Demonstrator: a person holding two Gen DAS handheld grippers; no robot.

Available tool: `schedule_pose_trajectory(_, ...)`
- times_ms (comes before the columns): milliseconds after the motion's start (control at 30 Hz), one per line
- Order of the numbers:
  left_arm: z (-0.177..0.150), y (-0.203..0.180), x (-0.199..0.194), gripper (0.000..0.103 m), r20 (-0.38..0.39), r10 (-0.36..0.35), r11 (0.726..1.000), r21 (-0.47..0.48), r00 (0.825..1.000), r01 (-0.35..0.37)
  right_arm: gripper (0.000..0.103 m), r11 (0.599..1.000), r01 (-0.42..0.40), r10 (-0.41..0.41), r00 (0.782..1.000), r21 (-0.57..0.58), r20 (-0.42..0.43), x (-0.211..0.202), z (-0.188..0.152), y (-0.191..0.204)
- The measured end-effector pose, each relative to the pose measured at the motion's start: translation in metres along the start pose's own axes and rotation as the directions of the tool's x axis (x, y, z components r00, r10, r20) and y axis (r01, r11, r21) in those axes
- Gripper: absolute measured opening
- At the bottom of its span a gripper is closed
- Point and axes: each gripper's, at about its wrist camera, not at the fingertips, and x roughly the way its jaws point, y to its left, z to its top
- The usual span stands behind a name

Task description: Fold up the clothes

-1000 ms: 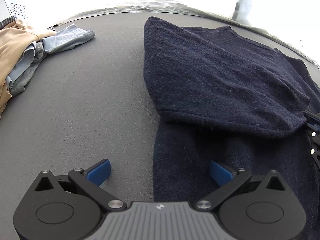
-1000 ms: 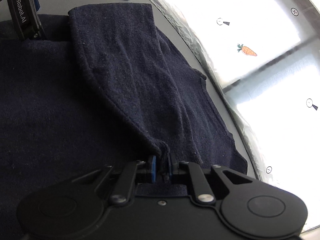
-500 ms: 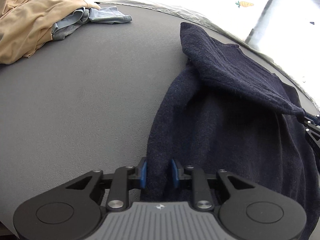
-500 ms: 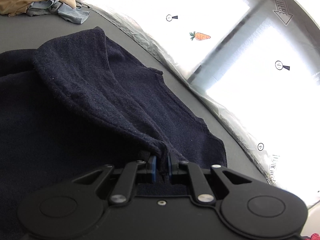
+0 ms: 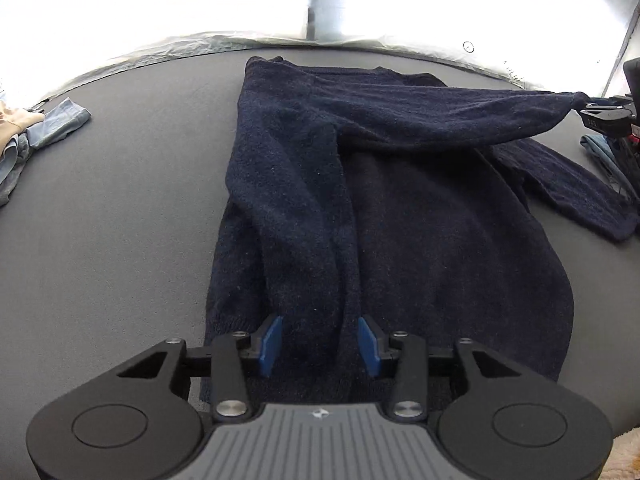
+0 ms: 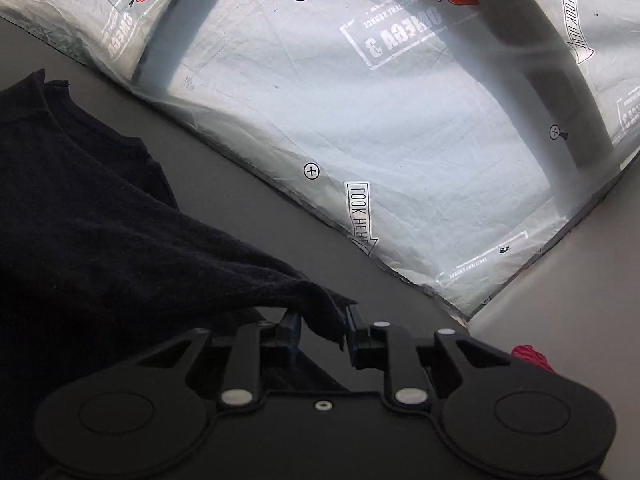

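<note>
The dark navy knitted sweater [image 5: 400,216] lay spread on the grey textured table [image 5: 120,200], its left side folded in over the body in a long ridge running toward me. One sleeve was lifted off the table and stretched out to the right, its cuff reaching my right gripper [image 6: 322,330]. Those jaws were opening: the cuff's edge still hung between the blue pads [image 6: 294,326], though I could not tell whether they still pressed on it. My left gripper [image 5: 320,344] was opening too, its blue pads [image 5: 270,346] standing apart either side of the folded ridge near the hem, not pinching it. The hem itself was hidden beneath the gripper body. At the far left, a beige and pale blue heap of clothes [image 5: 36,128] was cut off by the frame. A translucent printed plastic sheet [image 6: 400,120] bordered the table.
</note>
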Motion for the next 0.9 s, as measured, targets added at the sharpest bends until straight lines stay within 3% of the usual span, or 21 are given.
schedule_pose_trajectory(67,-0.010,0.007,-0.002,0.051,-0.001,-0.006,0.999,-0.035,1.000,0.006,0.032,0.999,-0.033,0.034,0.998,0.027,-0.047,-0.001,-0.025,0.007)
schedule_pose_trajectory(100,-0.014,0.013,-0.006,0.059,0.012,-0.004,0.998,-0.065,1.000,0.005,0.034,0.995,-0.058,0.063,0.996,0.075,-0.061,-0.007,-0.042,0.012)
schedule_pose_trajectory(167,-0.019,0.030,-0.016,0.063,0.053,0.010,0.991,-0.136,0.999,-0.002,0.036,0.968,-0.139,0.161,0.983,0.209,-0.087,-0.020,-0.063,0.013)
schedule_pose_trajectory(267,-0.023,0.058,-0.025,0.063,0.102,0.026,0.973,-0.230,0.994,-0.001,0.038,0.907,-0.211,0.265,0.958,0.364,-0.107,-0.047,-0.099,0.042)
schedule_pose_trajectory(400,-0.025,0.088,-0.013,0.063,0.086,-0.037,0.956,-0.288,0.996,0.061,0.041,0.834,-0.299,0.380,0.921,0.464,-0.090,-0.076,-0.119,0.064)
schedule_pose_trajectory(567,-0.032,0.102,0.011,0.061,0.070,-0.109,0.927,-0.353,0.992,0.127,0.044,0.795,-0.328,0.436,0.894,0.510,-0.104,-0.092,-0.129,0.079)
schedule_pose_trajectory(633,-0.034,0.106,0.018,0.057,0.085,-0.151,0.908,-0.382,0.985,0.173,0.044,0.780,-0.317,0.438,0.893,0.540,-0.108,-0.099,-0.134,0.081)
schedule_pose_trajectory(700,-0.035,0.108,0.022,0.010,0.091,-0.202,0.889,-0.401,0.975,0.222,0.044,0.767,-0.304,0.438,0.891,0.565,-0.116,-0.102,-0.139,0.083)
schedule_pose_trajectory(800,-0.036,0.114,0.015,0.008,0.094,-0.285,0.850,-0.435,0.954,0.296,0.044,0.770,-0.279,0.425,0.895,0.573,-0.135,-0.105,-0.143,0.085)
schedule_pose_trajectory(900,-0.040,0.115,0.008,0.009,0.047,-0.285,0.866,-0.415,0.957,0.278,0.044,0.770,-0.263,0.415,0.898,0.582,-0.144,-0.109,-0.144,0.087)
